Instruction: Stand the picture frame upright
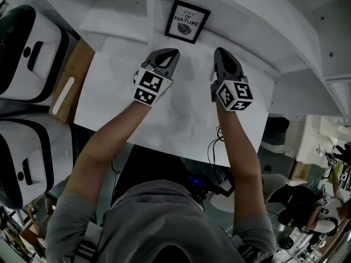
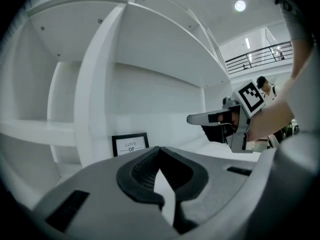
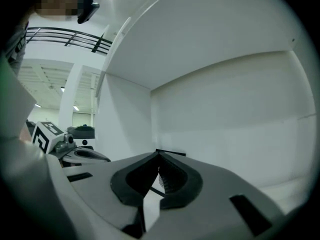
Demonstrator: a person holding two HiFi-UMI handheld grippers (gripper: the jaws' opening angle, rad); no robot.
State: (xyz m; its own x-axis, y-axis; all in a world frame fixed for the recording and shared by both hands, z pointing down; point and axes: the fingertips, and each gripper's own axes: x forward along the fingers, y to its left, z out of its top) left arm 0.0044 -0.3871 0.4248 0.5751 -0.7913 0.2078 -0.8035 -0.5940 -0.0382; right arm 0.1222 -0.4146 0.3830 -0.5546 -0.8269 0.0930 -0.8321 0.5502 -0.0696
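A black picture frame (image 1: 187, 22) with a white print stands upright at the back of the white shelf surface (image 1: 120, 92), against the rear wall. In the left gripper view the picture frame (image 2: 130, 144) shows just left of the jaws. In the right gripper view only the top edge of the picture frame (image 3: 174, 153) peeks over the jaws. My left gripper (image 1: 171, 52) is shut and empty, a short way in front of the frame. My right gripper (image 1: 220, 51) is also shut and empty, to the frame's front right.
The frame stands inside a white shelf unit (image 2: 95, 84) with an upright divider to its left. White and black cases (image 1: 22, 53) and a wooden board (image 1: 68, 84) lie to the left of the surface. Cables (image 1: 215, 144) hang at its near edge.
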